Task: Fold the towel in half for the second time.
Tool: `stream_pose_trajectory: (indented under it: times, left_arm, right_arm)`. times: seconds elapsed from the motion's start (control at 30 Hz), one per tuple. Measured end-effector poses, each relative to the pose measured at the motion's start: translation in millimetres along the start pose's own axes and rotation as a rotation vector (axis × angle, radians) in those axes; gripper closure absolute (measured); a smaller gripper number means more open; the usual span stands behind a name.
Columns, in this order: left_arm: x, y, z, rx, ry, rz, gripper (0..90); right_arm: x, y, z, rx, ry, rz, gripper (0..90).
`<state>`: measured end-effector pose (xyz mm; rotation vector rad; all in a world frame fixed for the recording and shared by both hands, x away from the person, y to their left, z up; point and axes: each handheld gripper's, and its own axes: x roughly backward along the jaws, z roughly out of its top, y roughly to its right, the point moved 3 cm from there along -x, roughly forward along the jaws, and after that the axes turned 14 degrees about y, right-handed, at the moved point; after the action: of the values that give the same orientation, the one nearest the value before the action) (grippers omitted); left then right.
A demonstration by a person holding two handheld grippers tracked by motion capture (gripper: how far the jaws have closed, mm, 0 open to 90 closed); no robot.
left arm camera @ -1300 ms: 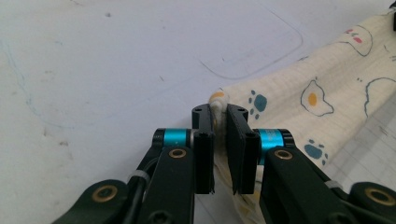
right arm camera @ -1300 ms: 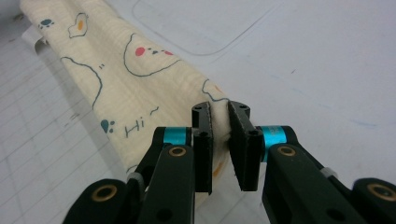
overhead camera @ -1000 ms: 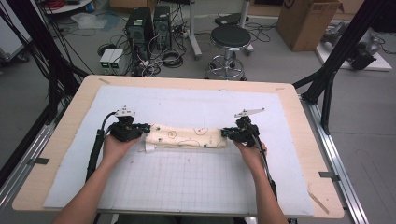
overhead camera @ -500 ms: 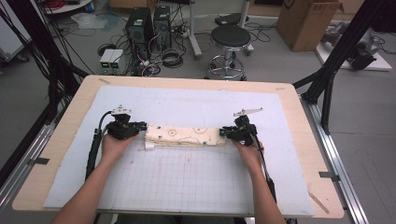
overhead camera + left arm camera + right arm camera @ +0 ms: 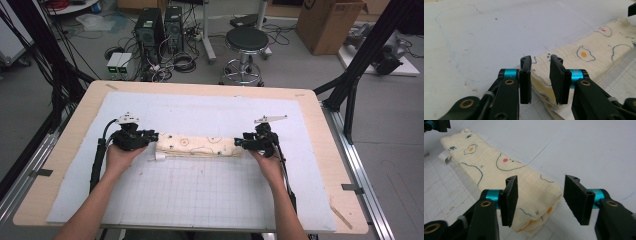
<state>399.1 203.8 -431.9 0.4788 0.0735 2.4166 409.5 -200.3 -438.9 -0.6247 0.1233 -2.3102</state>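
Both jaw pairs have just been opening: your left gripper (image 5: pixel 540 75) and right gripper (image 5: pixel 539 200) stand released, the folded cloth (image 5: pixel 197 147) lying between them, its ends partly hidden behind jaws.

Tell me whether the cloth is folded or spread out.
Folded. The cloth lies as a narrow, thick strip between the two claws, and stacked layers show at its end in the right gripper view.

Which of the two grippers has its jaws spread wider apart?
The right gripper: its jaws stand well apart at the folded cloth's end, while the left gripper shows a narrow gap.
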Motion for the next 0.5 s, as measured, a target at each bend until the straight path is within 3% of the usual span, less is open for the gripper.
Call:
stream_pose_trajectory:
  times: [0.17,0.5]
  left_arm:
    - [4.7,2.4,0.4,-0.013,-0.001,-0.031,66.7]
    - [18.9,5.5,1.1,-0.005,0.039,-0.048,56.3]
  right_arm:
    - [4.5,-4.6,2.7,0.017,0.007,0.003,39.1]
    - [9.3,-12.3,5.9,0.033,0.016,0.010,28.5]
